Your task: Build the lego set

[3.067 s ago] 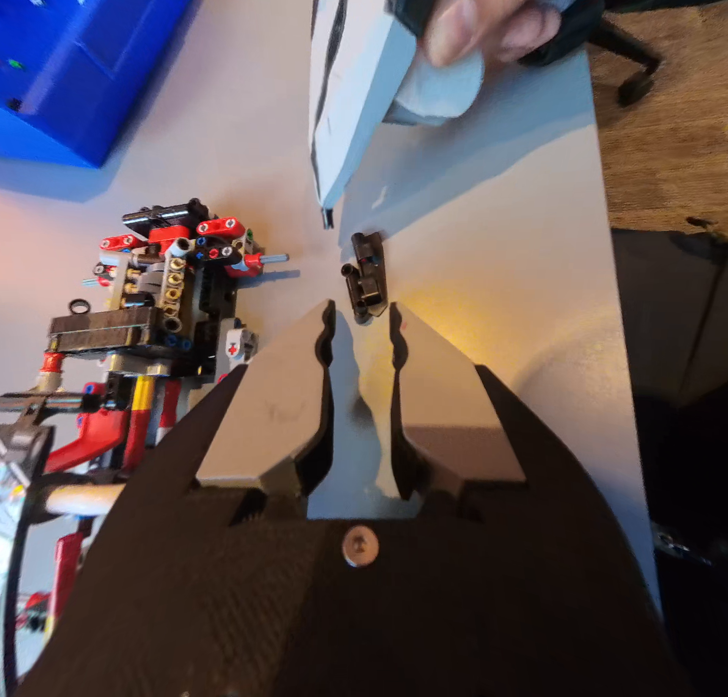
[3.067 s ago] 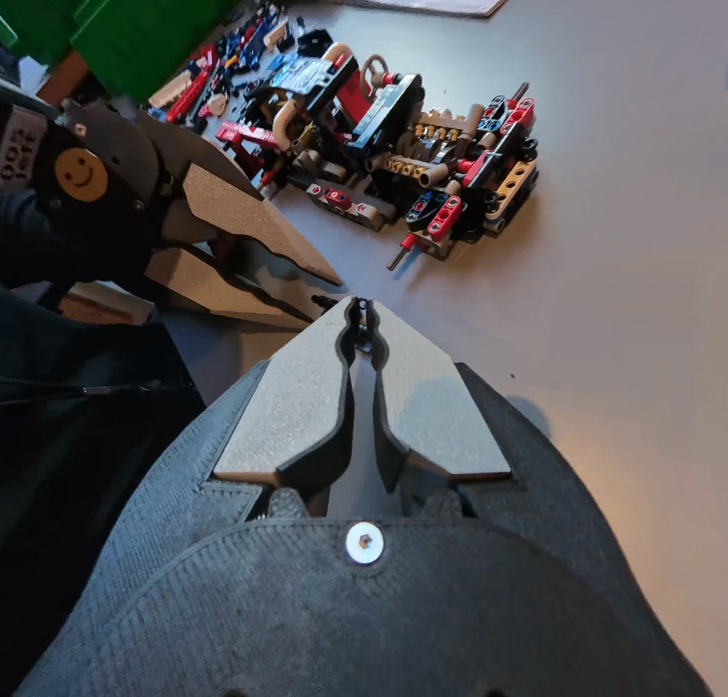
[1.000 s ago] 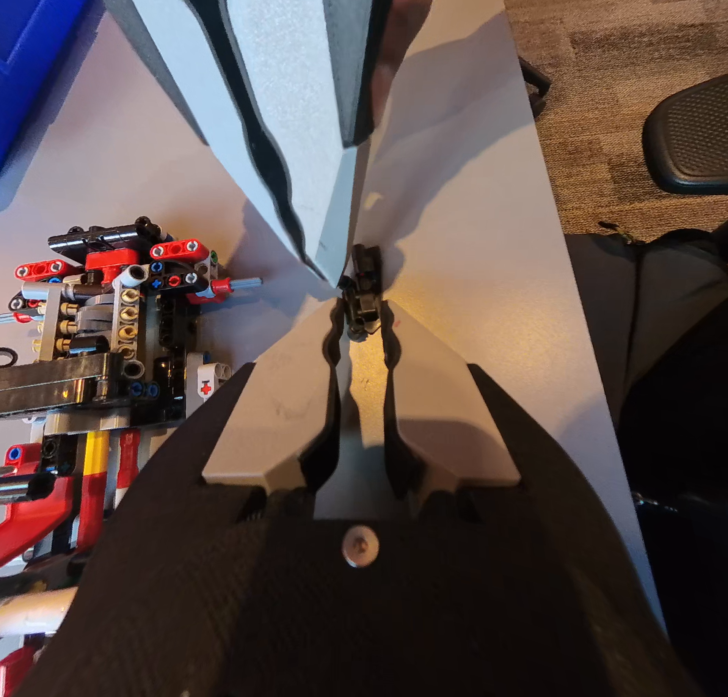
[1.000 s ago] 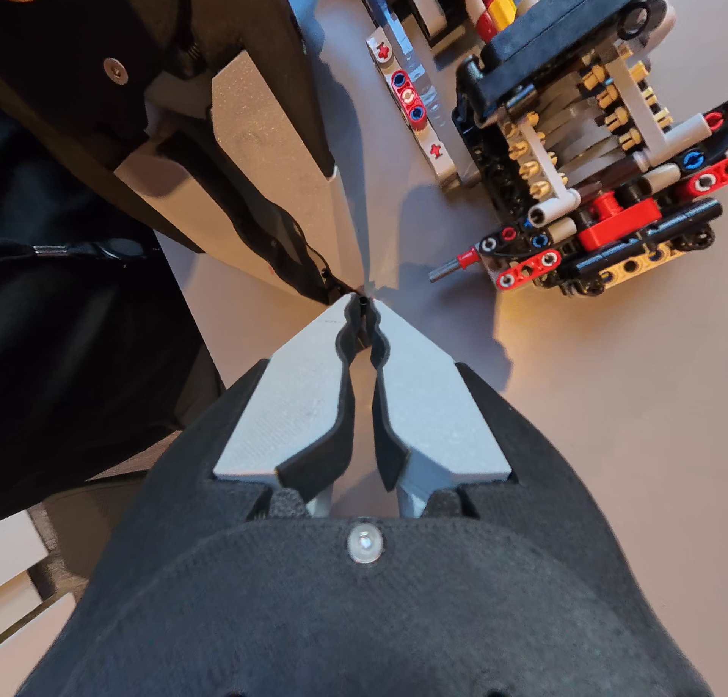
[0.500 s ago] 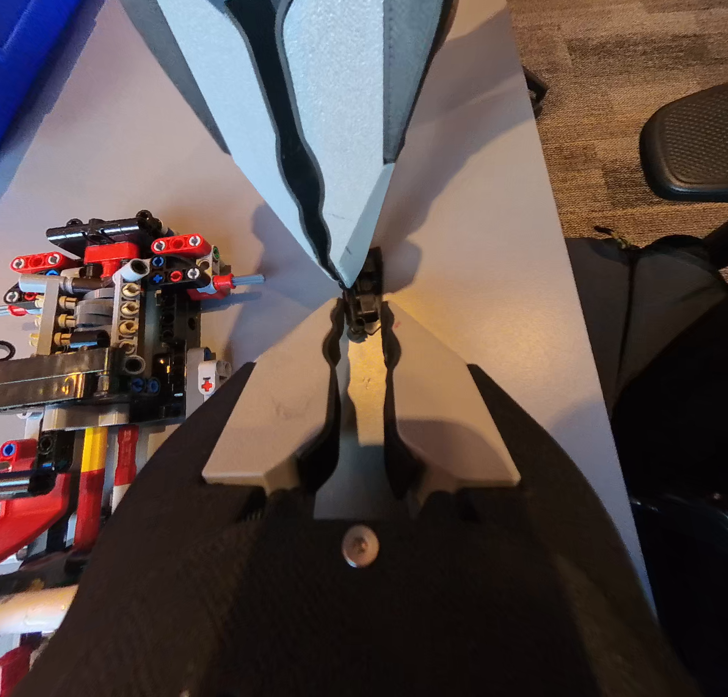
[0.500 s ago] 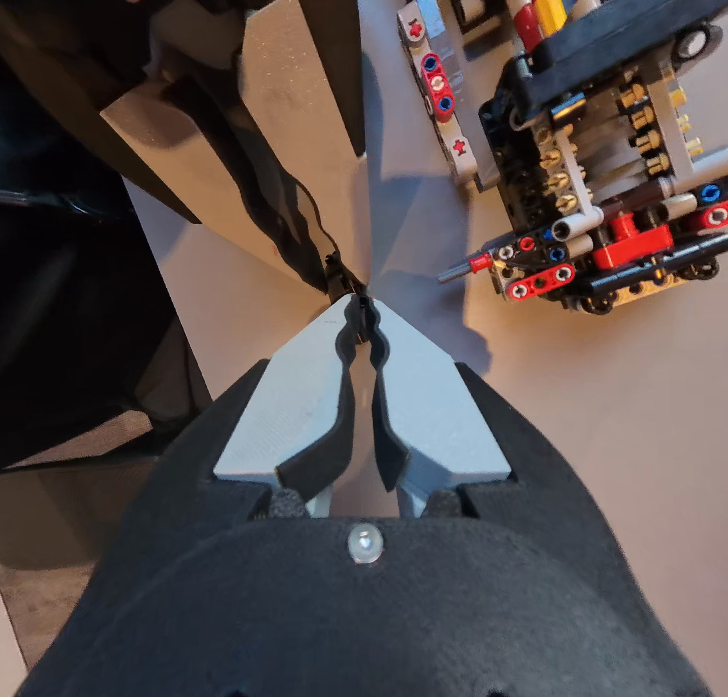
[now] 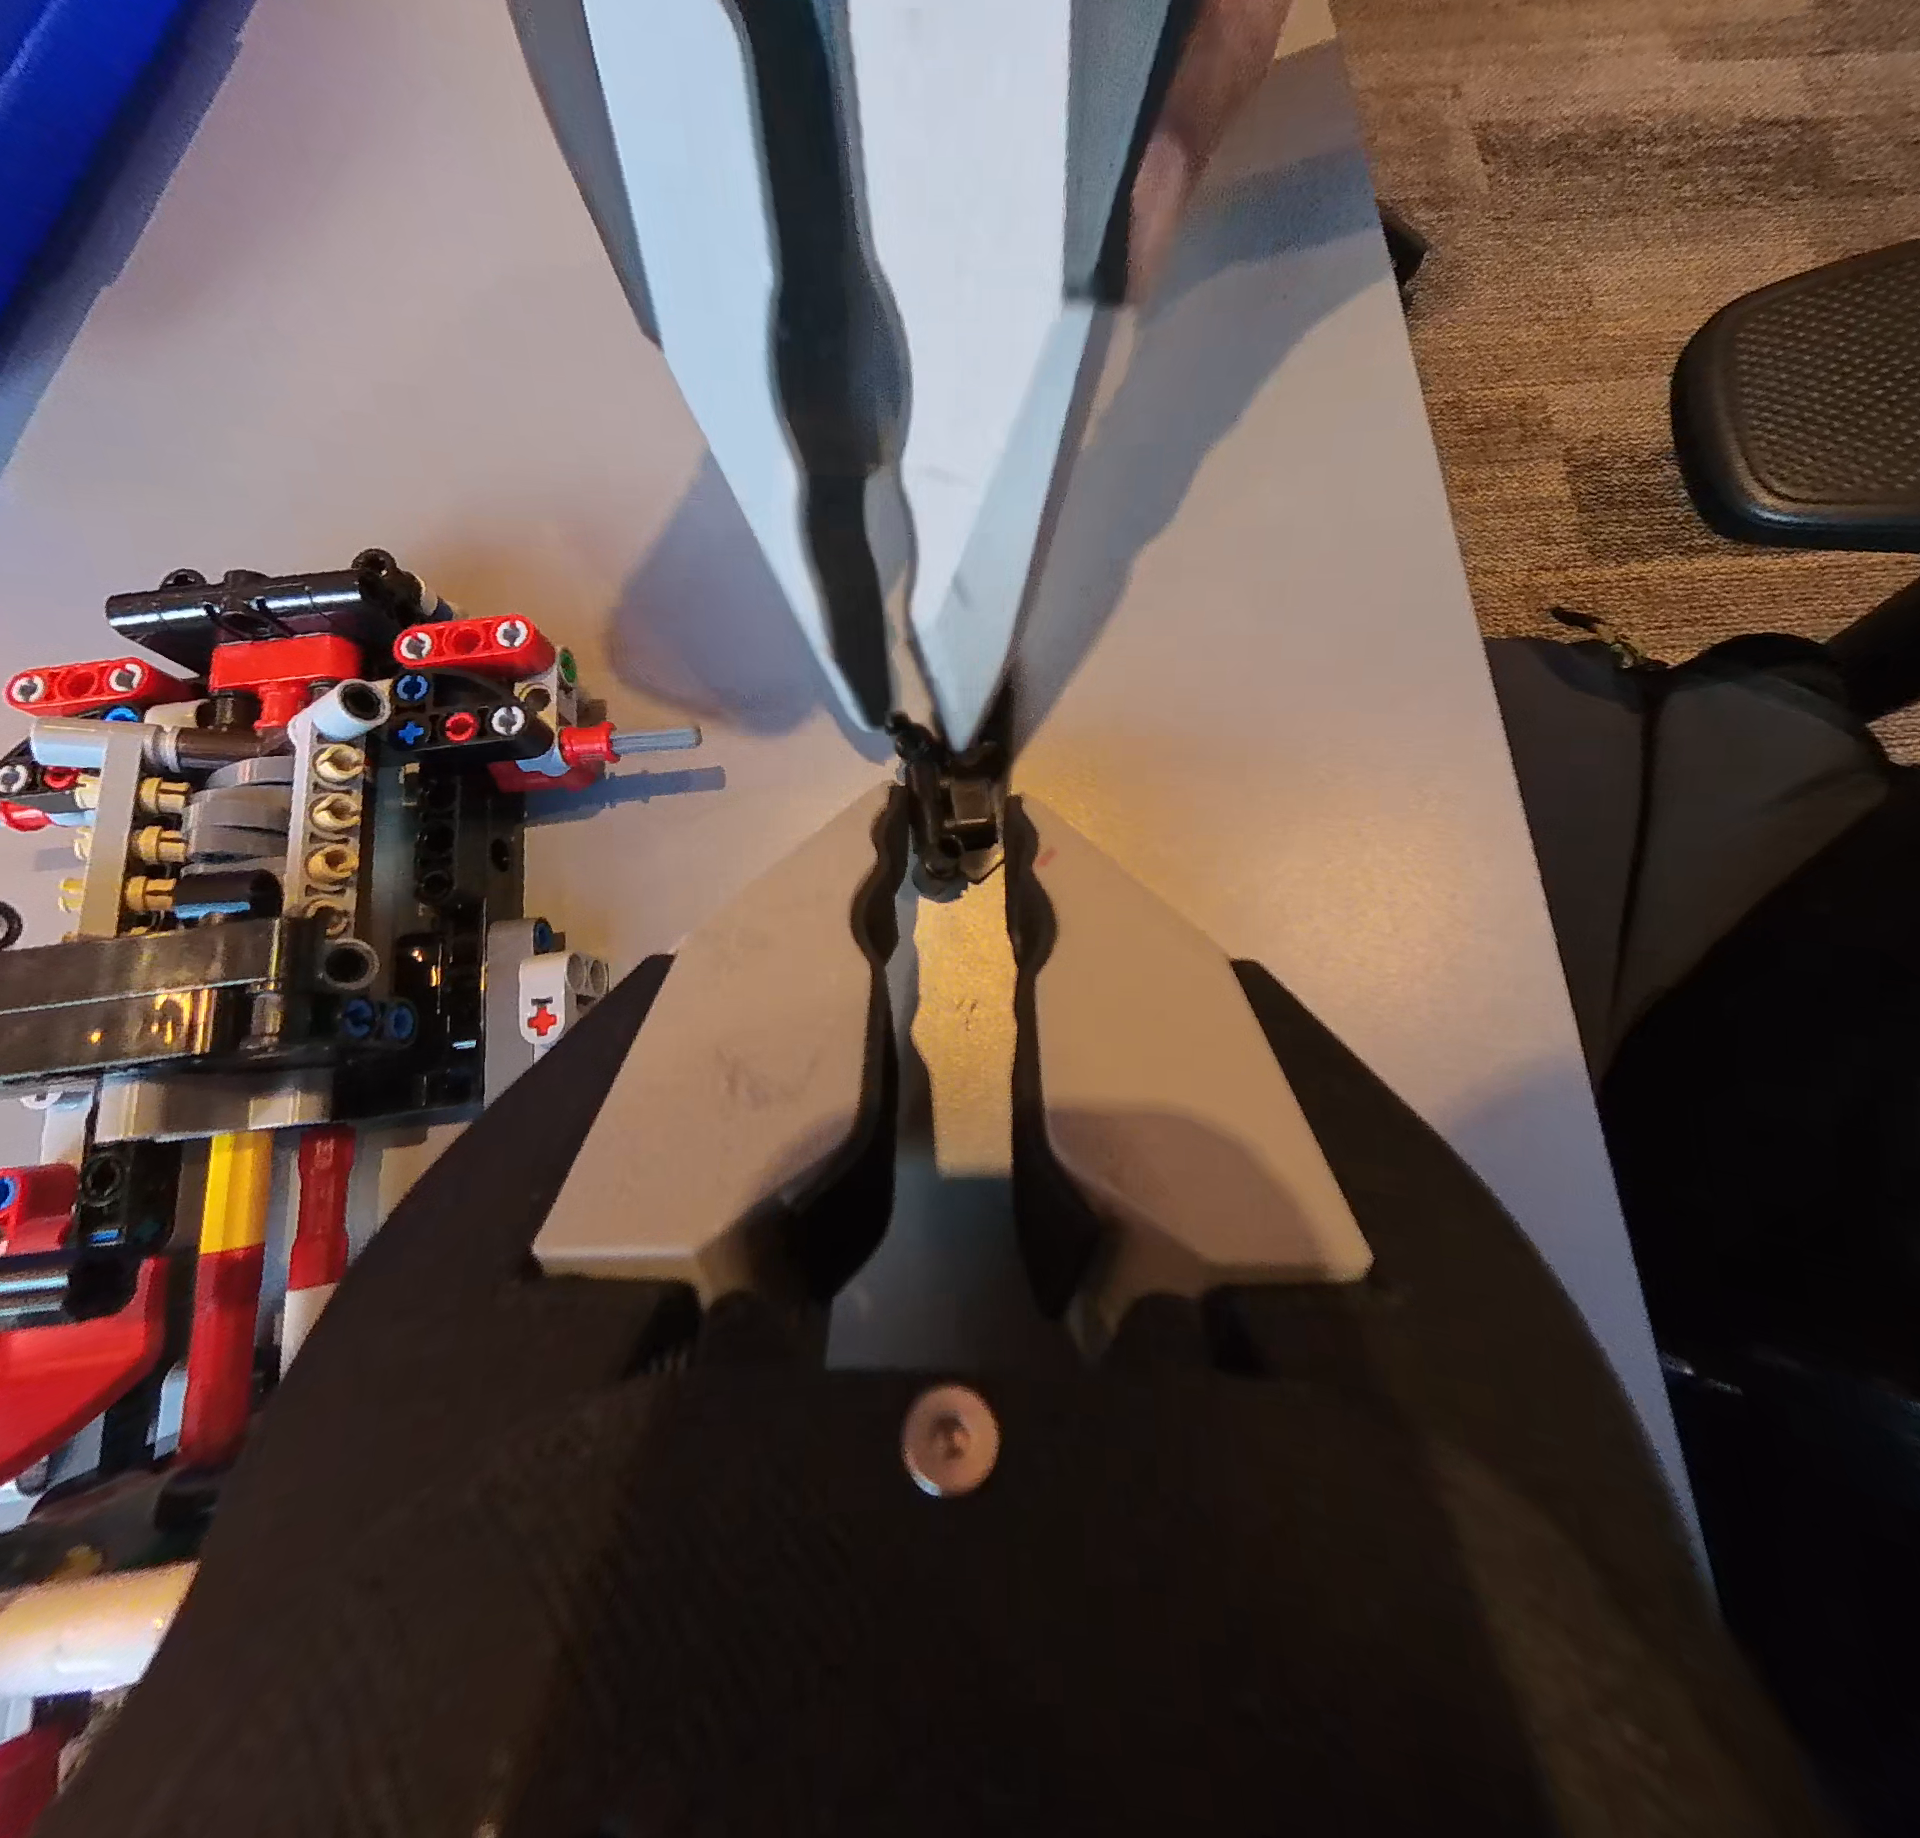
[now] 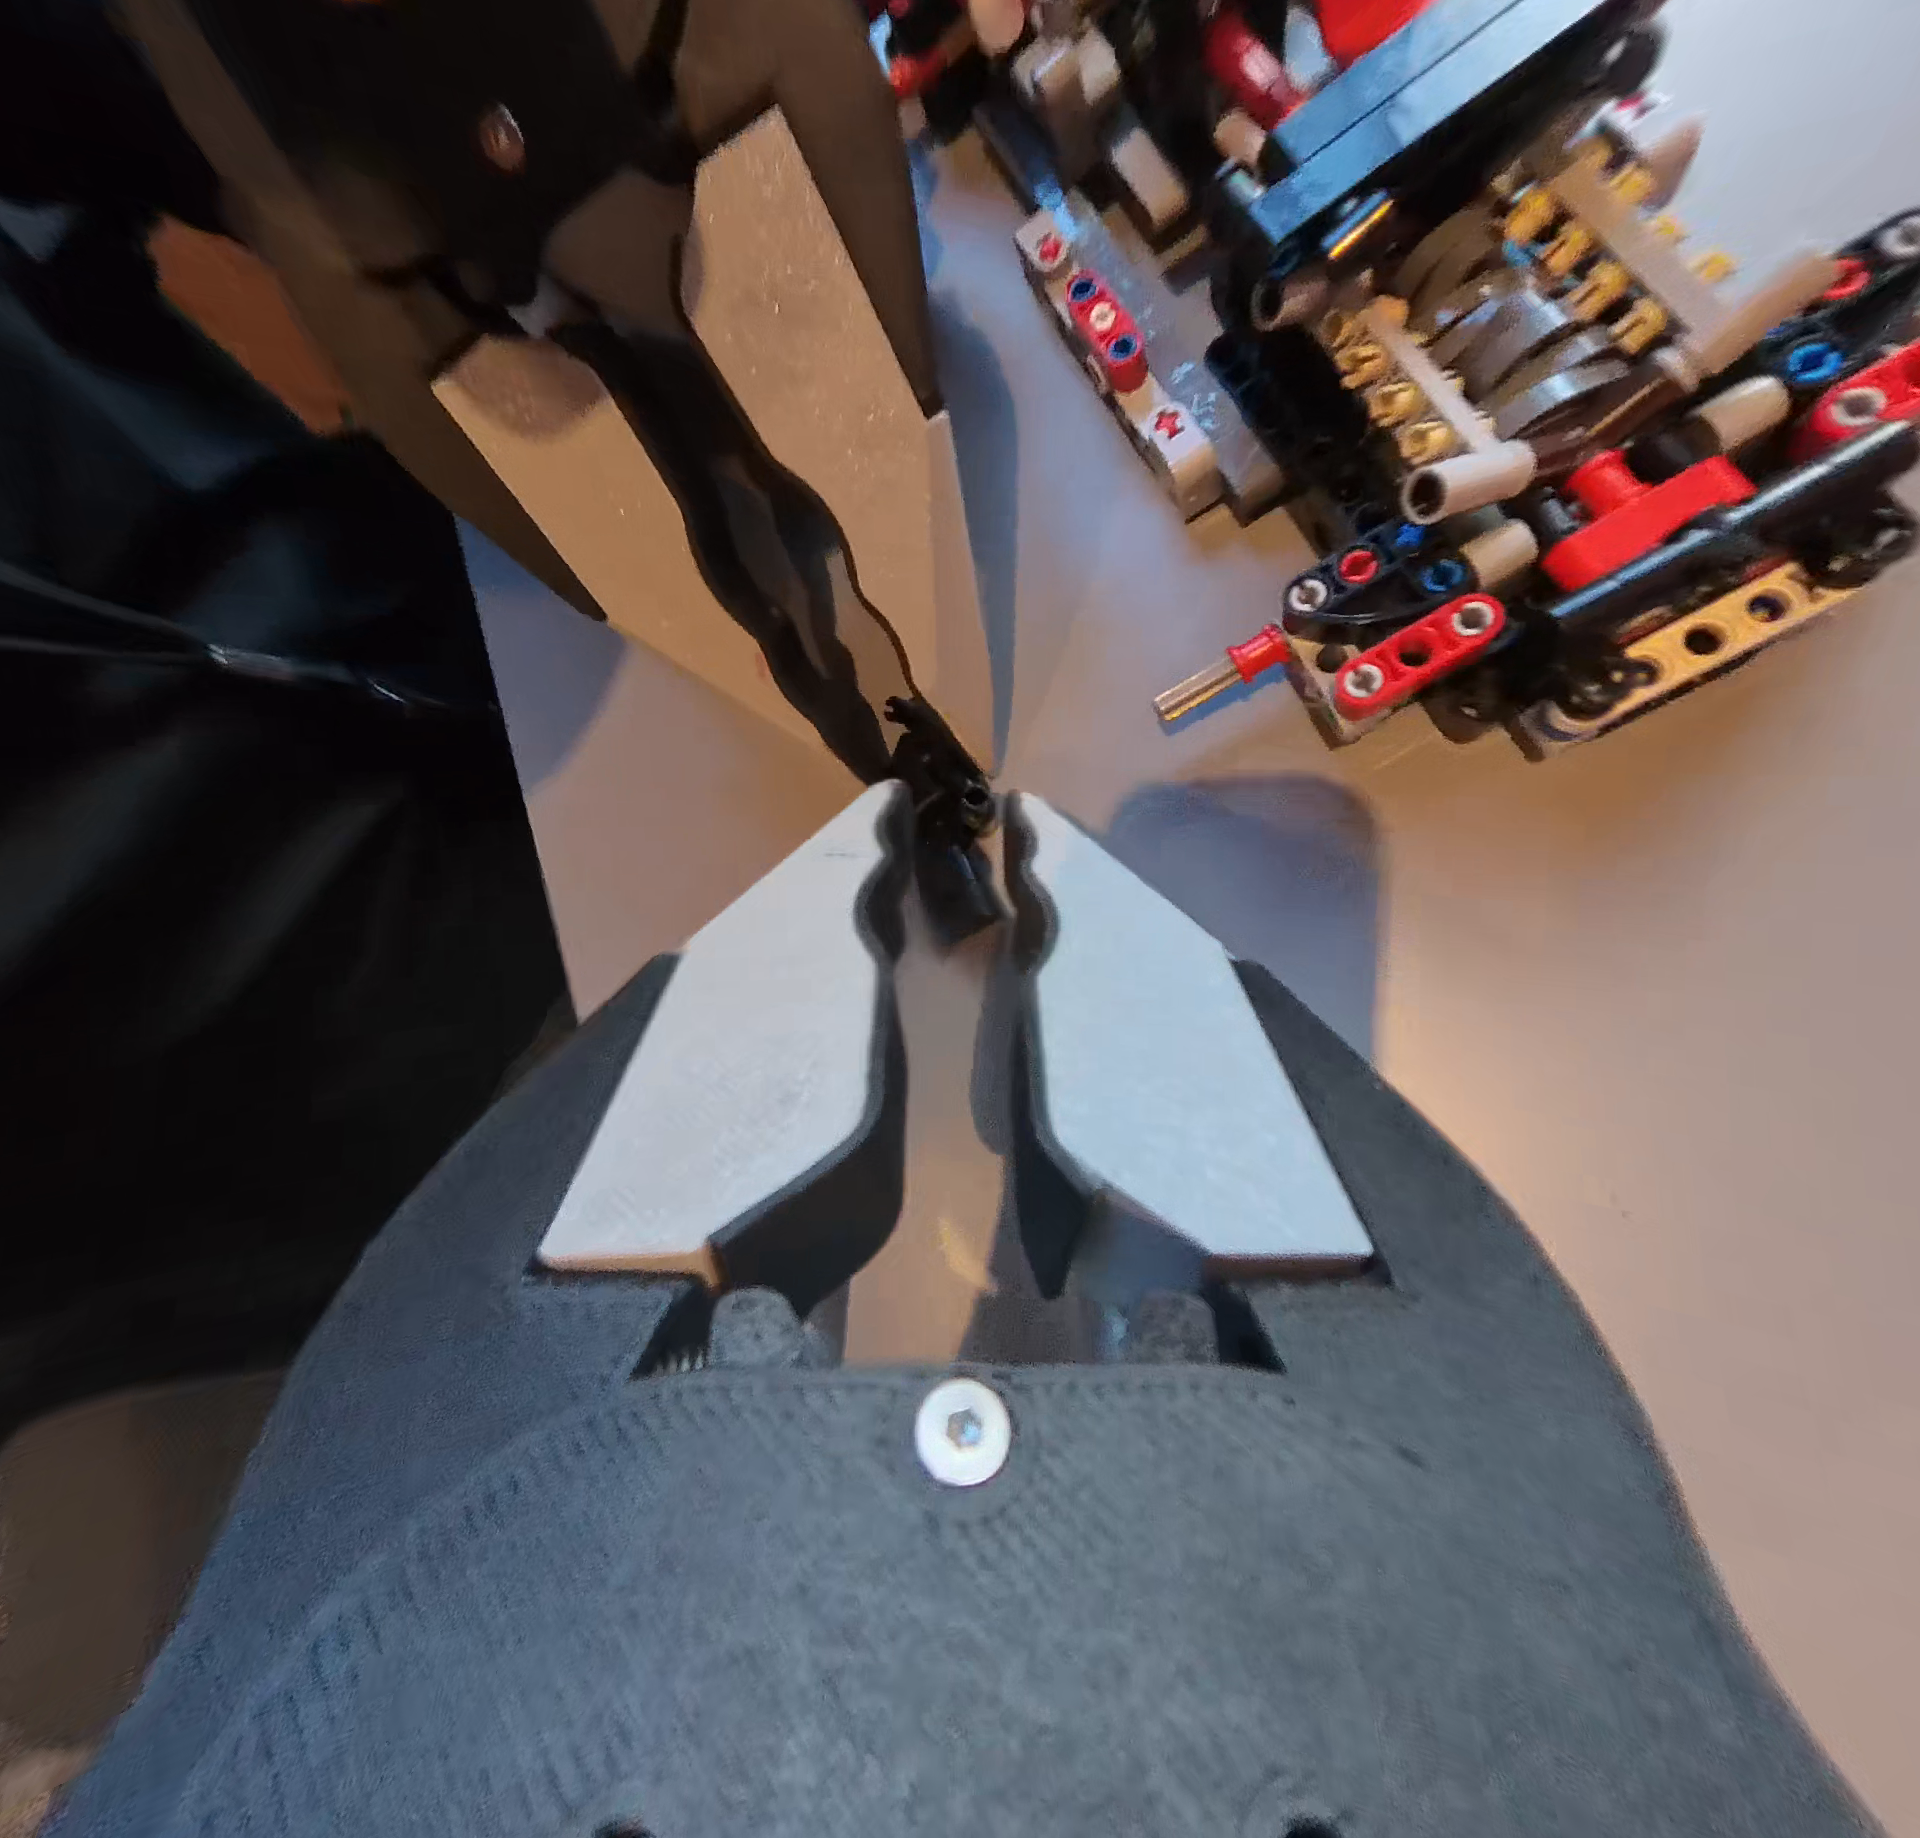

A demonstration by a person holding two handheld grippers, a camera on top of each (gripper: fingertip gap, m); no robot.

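In the left wrist view, the left gripper [image 7: 951, 817] is clamped on a small black lego piece [image 7: 954, 820] above the grey table [image 7: 1299, 749], with the right gripper [image 7: 914, 723] meeting it from 12 o'clock and the half-built lego car [image 7: 291, 853] at 9 o'clock. In the right wrist view, the right gripper [image 8: 956, 812] has its fingers slightly apart around the same piece [image 8: 951, 832]; whether they press it I cannot tell. The left gripper [image 8: 925, 739] reaches in from 11 o'clock and the car [image 8: 1507, 386] lies at 2 o'clock.

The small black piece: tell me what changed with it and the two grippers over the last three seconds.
The left gripper closed onto the small black piece, which had lain loose on the table in front of its open fingers. The right gripper swung in tip to tip with it; its jaws, nearly shut a moment ago, now stand slightly apart around the piece's other end. The Lego model stayed where it was.
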